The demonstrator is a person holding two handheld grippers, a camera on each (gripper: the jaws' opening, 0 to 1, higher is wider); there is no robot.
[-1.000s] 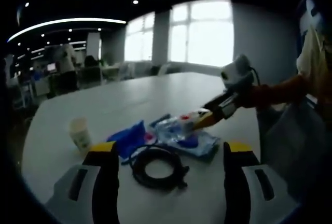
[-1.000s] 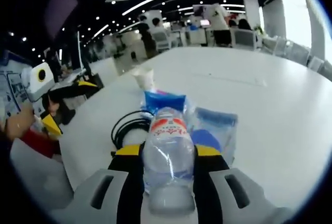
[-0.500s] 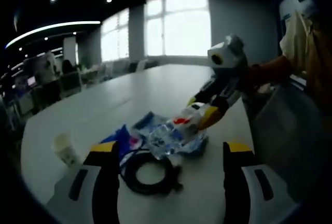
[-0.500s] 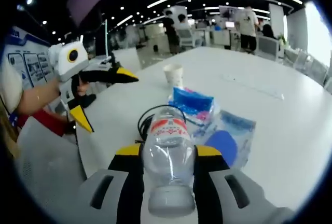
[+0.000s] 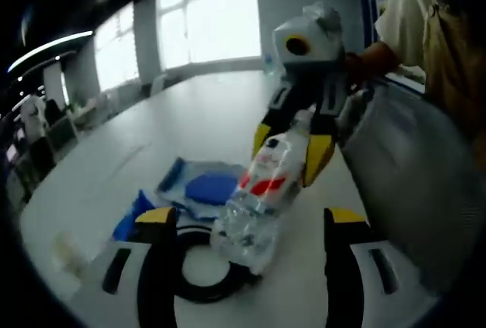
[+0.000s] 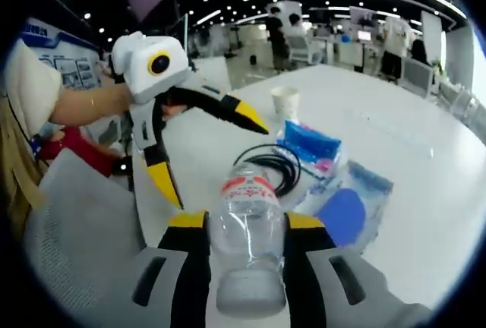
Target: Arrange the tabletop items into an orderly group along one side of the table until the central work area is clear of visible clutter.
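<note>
— Water bottle: where is it?
— Clamped in the right gripper, lifted above the white table.
— And the left gripper?
— Jaws spread, empty, over the black cable coil, near the blue pouch and paper cup.

bottle now lifted off table
</note>
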